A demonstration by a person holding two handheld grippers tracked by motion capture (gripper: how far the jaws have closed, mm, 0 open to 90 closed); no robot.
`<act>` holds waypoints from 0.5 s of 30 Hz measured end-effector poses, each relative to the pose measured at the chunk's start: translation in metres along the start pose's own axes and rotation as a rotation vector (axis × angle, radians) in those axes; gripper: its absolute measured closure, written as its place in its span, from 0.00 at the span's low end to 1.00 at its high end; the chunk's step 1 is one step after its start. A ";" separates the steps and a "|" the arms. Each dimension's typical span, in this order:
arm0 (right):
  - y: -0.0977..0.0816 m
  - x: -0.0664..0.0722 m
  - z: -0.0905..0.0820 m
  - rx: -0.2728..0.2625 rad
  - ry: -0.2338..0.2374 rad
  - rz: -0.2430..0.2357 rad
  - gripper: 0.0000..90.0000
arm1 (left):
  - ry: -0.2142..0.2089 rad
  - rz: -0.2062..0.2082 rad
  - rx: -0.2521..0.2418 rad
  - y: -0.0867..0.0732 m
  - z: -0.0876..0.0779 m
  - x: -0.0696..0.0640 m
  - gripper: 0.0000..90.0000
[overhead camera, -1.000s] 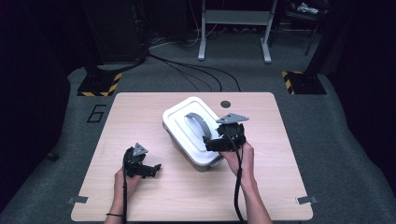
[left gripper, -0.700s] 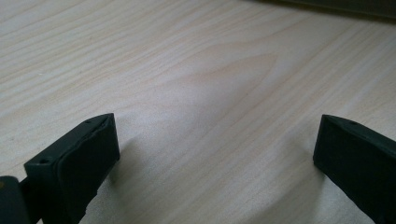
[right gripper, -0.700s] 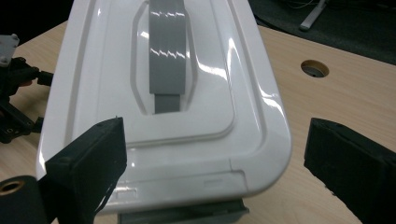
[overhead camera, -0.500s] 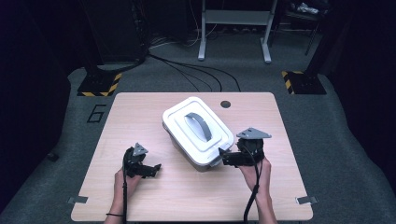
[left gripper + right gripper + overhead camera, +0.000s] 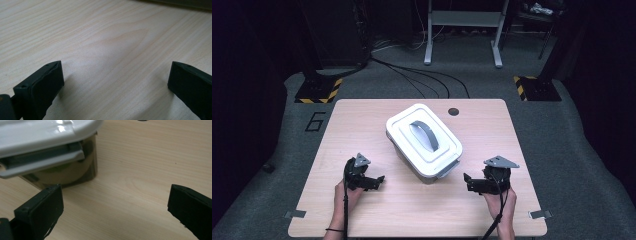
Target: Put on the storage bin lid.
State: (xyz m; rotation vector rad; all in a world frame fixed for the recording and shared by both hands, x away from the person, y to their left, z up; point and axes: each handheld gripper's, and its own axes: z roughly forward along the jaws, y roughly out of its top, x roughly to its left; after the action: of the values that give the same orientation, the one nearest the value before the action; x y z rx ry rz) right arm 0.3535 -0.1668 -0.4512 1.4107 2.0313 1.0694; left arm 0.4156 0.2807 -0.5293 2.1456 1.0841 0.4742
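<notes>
Dark flooring with cables surrounds a pale wooden table. Compared with a second ago, the right gripper has left the box: it was over the lid's near right part, and it now sits lower, close to the table's near edge towards the right corner, just beside the box's near end and clear of it. Its jaws have just been opening and now stand wide with nothing between them; the right gripper view confirms bare wood between the jaws and the box's near corner just ahead to the left. The left gripper is unchanged in place, near the near edge left of centre, jaws wide and empty over bare wood. The box itself has not shifted. It stands at the table's centre, white lid on, grey handle on top. Its long axis runs diagonally, from far left to near right, with the handle lying along that same line.
</notes>
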 end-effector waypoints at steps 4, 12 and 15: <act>-0.019 -0.007 0.012 0.029 -0.020 0.030 0.00 | 0.000 0.000 0.000 0.000 0.000 0.000 0.00; -0.048 -0.012 0.038 0.104 -0.028 0.043 0.00 | -0.001 0.000 0.002 0.000 0.000 0.000 0.00; -0.055 -0.011 0.047 0.129 -0.027 0.039 0.00 | -0.001 0.001 0.002 0.000 0.000 0.000 0.00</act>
State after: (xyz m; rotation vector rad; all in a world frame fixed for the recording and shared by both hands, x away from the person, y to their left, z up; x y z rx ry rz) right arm 0.3597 -0.1707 -0.5238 1.5253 2.0941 0.9450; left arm 0.4156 0.2808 -0.5291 2.1485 1.0836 0.4729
